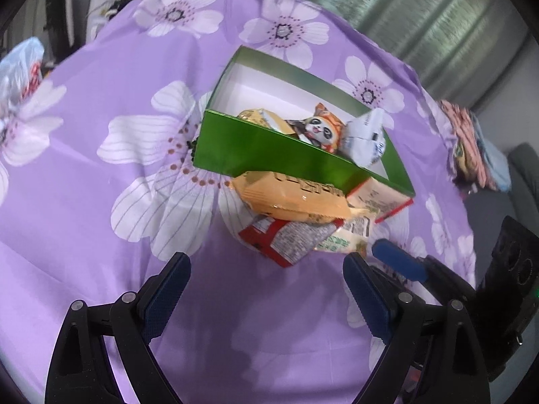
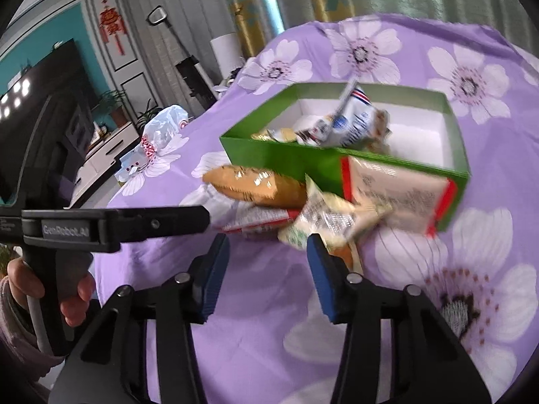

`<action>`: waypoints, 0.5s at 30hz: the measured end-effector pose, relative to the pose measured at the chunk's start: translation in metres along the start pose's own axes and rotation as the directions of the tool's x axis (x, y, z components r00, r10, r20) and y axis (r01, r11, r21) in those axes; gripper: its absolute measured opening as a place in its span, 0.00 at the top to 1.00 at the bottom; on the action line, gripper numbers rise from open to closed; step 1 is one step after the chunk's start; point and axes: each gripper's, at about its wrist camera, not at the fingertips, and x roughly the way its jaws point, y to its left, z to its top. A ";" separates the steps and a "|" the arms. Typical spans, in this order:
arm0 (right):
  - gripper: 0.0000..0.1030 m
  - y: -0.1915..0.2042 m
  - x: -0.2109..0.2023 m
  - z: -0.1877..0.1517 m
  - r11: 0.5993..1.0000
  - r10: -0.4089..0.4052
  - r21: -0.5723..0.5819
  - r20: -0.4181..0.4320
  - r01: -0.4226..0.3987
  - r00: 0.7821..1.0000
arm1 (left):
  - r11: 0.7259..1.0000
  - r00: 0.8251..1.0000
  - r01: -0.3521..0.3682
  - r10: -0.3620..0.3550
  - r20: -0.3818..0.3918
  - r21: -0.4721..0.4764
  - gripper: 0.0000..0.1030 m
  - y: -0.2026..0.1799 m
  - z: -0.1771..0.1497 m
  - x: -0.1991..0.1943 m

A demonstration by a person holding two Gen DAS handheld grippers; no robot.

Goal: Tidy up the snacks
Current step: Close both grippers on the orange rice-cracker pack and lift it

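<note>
A green box sits open on the purple flowered cloth. It holds a gold packet, a panda packet and a white-blue packet. In front of the box lie an orange packet, a red packet, a light green packet and a beige red-edged packet. My left gripper is open and empty, just short of the red packet. My right gripper is open and empty, with the right finger beside the light green packet.
A white plastic bag lies at the cloth's far left. Folded striped cloths lie at the right edge. The other gripper's body reaches in from the left in the right wrist view. A TV and cabinet stand beyond.
</note>
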 end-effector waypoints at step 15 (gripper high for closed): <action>0.52 0.014 0.052 0.021 0.979 -0.006 -0.201 -0.135 -0.021 0.991 | 0.993 0.996 0.082 -0.086 -0.039 -0.082 0.11 0.034 0.015 0.017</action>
